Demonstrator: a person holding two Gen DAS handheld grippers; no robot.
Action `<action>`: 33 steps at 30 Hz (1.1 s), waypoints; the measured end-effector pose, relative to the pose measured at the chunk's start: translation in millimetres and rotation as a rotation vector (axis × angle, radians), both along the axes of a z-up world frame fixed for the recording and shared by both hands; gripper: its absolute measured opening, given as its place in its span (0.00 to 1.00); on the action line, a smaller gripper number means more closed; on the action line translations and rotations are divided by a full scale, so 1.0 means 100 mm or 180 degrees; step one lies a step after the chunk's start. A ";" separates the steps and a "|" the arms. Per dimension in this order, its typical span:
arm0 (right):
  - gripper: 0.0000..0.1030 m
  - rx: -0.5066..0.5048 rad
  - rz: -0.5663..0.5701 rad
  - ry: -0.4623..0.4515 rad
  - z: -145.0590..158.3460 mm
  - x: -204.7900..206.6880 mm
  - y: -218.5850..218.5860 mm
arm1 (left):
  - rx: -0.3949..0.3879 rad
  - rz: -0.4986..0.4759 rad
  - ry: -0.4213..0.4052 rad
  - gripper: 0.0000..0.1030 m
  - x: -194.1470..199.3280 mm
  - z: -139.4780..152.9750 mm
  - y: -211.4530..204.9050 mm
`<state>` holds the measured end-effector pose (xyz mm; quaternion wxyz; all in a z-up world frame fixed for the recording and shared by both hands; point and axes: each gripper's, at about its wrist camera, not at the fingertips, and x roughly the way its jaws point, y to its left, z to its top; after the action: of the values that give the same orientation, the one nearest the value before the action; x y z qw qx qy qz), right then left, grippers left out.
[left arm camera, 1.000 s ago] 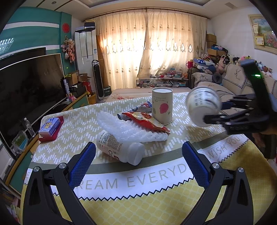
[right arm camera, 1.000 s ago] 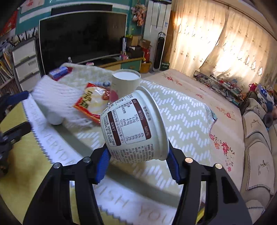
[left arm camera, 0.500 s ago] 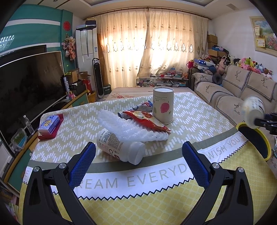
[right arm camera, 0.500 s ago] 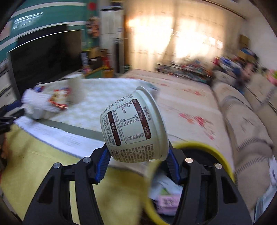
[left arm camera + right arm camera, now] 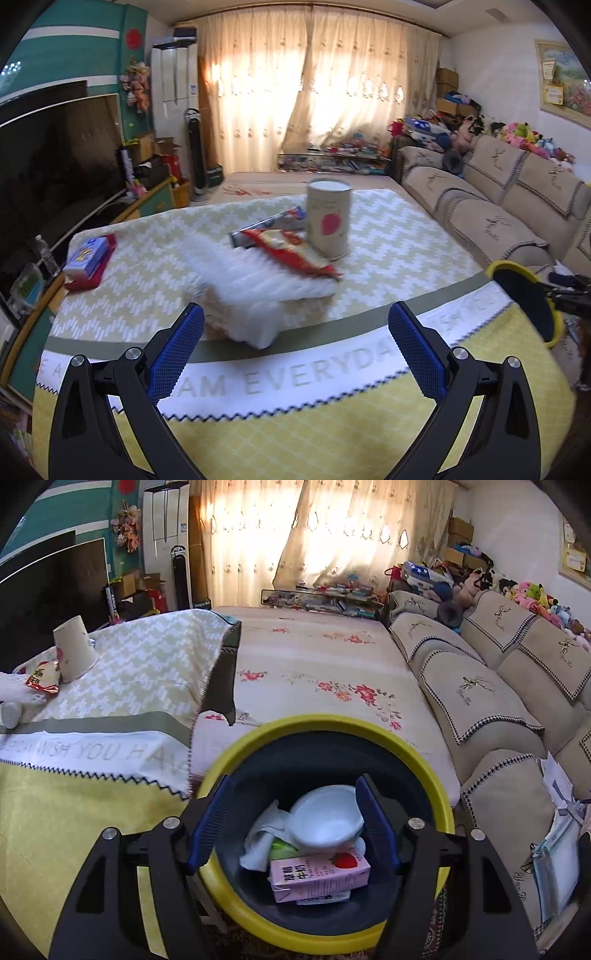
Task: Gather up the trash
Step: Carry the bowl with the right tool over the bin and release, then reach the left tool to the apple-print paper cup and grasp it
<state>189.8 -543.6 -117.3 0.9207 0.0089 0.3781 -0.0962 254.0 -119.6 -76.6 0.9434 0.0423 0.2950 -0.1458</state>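
1. Since the earlier frame the white bowl [image 5: 325, 821] has left the right claw [image 5: 291, 827] and lies mouth-up inside the yellow-rimmed bin [image 5: 436, 779], on top of a pink milk carton [image 5: 317, 875] and a white cloth [image 5: 264, 834]
2. Left wrist view: the left claw [image 5: 295, 350] stands wide with nothing between its blue pads, above the near yellow part of the bench [image 5: 295, 443]
3. Ahead of it a white foam sheet [image 5: 258, 288] lies blurred over a bottle; a red snack bag [image 5: 295, 251] rests on the sheet's far edge, and a tall paper cup [image 5: 328, 221] stands upright just behind
4. A blue box on a red tray [image 5: 88, 258] sits near the bench's left edge, well apart from the pile
5. Bare cloth runs from the pile to the right edge, where the bin's rim shows just off the bench
6. Right wrist view: the right claw's jaws are opening, pads clear of the bowl, directly over the bin's mouth
7. Bin stands between the bench's corner and a sofa [image 5: 491, 709], with flowered floor covering [image 5: 314, 664] open beyond
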 end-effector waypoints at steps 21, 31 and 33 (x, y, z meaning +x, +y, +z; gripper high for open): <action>0.73 0.0437 0.0143 -0.0519 0.38 -0.39 0.24 | -0.0190 -0.0443 0.0673 0.95 0.26 0.59 -0.46; 0.74 0.0523 0.0189 -0.0565 0.37 -0.37 0.26 | -0.0007 -0.0443 0.0117 0.95 0.41 0.78 -0.60; 0.74 0.0527 0.0196 -0.0567 0.38 -0.37 0.27 | 0.0125 -0.0423 0.0136 0.95 0.63 0.69 -0.70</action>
<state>152.9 -516.2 -79.7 0.9493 0.0818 0.3015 -0.0352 316.6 -189.8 -7.2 0.9241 0.0772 0.3144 -0.2032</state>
